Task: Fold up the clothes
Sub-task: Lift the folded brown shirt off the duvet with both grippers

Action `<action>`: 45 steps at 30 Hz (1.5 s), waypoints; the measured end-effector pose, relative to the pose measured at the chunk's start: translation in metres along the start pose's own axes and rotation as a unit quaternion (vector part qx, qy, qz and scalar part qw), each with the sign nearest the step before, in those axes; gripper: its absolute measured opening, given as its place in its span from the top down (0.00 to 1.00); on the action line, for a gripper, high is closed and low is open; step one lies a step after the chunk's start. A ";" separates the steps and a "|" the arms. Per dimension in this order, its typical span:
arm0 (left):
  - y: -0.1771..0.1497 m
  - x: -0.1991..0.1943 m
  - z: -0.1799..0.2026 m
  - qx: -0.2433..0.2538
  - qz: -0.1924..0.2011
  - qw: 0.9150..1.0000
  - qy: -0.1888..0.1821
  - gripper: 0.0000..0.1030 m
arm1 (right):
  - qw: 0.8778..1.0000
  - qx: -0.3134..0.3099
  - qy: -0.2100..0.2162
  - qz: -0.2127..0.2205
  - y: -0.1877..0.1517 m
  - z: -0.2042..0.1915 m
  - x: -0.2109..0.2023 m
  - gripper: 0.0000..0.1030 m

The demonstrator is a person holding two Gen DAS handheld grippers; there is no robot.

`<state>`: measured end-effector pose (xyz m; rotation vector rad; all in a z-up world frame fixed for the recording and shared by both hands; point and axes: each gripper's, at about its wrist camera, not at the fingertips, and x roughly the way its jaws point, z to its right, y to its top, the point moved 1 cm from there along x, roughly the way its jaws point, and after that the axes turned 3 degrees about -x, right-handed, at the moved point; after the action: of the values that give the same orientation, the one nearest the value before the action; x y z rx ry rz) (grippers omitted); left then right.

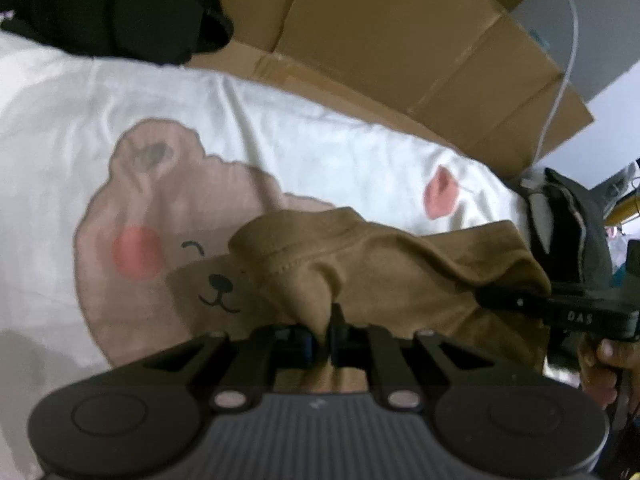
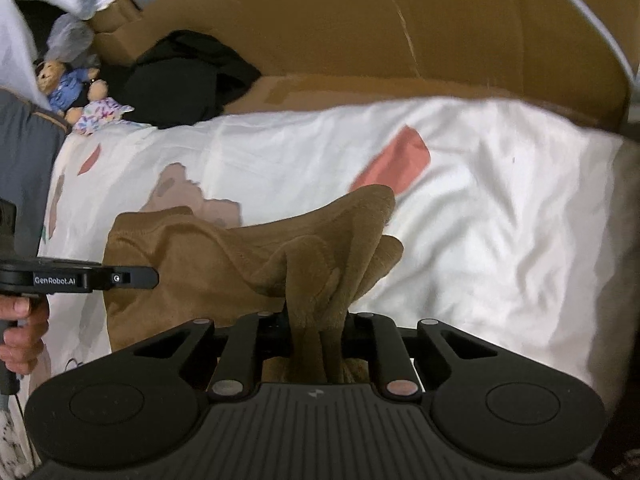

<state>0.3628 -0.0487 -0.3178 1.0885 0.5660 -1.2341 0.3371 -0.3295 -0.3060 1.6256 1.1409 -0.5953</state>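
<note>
A brown garment (image 1: 384, 264) lies bunched on a white bedsheet with a bear print (image 1: 168, 232). My left gripper (image 1: 322, 334) is shut on a pinched fold of the brown garment near its edge. My right gripper (image 2: 316, 332) is shut on a thick bunch of the same brown garment (image 2: 224, 256), which stretches left from it. The right gripper also shows at the right of the left wrist view (image 1: 560, 312), and the left gripper shows at the left of the right wrist view (image 2: 92, 278).
Flattened cardboard (image 1: 400, 40) stands along the far side of the bed. A black garment (image 2: 188, 76) lies at the back by two stuffed toys (image 2: 76, 88). A white cable (image 1: 568, 60) hangs over the cardboard. The white sheet (image 2: 500, 208) extends right.
</note>
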 end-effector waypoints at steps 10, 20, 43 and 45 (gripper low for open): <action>-0.018 -0.081 0.037 0.034 0.003 0.999 0.022 0.93 | 0.998 -0.062 -0.021 0.010 -0.005 -0.059 -0.073 0.85; -0.012 -0.177 0.098 0.086 0.036 0.995 0.047 0.93 | 0.988 -0.139 -0.045 0.043 -0.007 -0.130 -0.181 0.85; -0.046 -0.333 0.164 0.082 0.183 0.979 -0.050 0.93 | 0.972 -0.121 -0.059 0.191 -0.027 -0.180 -0.362 0.86; -0.051 -0.337 0.167 0.085 0.188 0.977 -0.048 0.93 | 0.971 -0.120 -0.058 0.198 -0.031 -0.181 -0.369 0.86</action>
<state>0.1851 -0.0387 0.0173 1.2082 0.1698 -1.0074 0.1241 -0.3047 0.0464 1.5301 0.7419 -0.2757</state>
